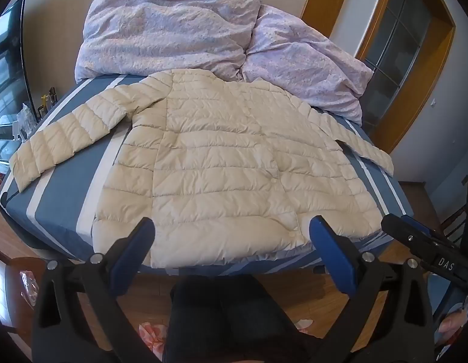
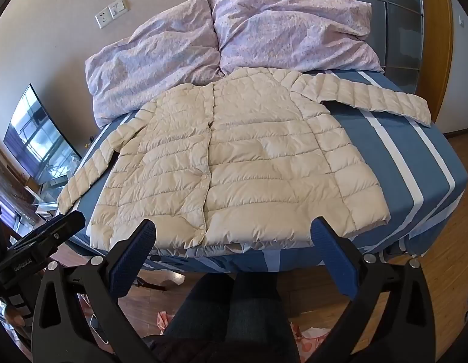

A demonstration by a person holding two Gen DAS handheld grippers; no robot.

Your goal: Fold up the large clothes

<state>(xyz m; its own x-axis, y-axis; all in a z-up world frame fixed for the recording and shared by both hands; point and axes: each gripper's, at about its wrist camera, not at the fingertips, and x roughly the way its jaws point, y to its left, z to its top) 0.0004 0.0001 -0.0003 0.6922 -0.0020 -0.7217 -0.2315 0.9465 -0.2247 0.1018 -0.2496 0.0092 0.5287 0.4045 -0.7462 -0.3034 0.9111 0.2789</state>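
Both hand-held grippers, the left hand-held gripper [image 1: 232, 228] and the right hand-held gripper [image 2: 234, 231], hang with jaws wide and empty just short of the hem of the cream puffer jacket [image 1: 234, 163]. It lies flat, front up, on the blue striped bed [image 1: 58, 208], collar toward the lilac duvet [image 1: 173, 30], hem at the near edge, long axis running hem to collar, sleeves spread sideways. Folding looks unstarted; the next move likely calls for gripping a sleeve and bringing it across the body.
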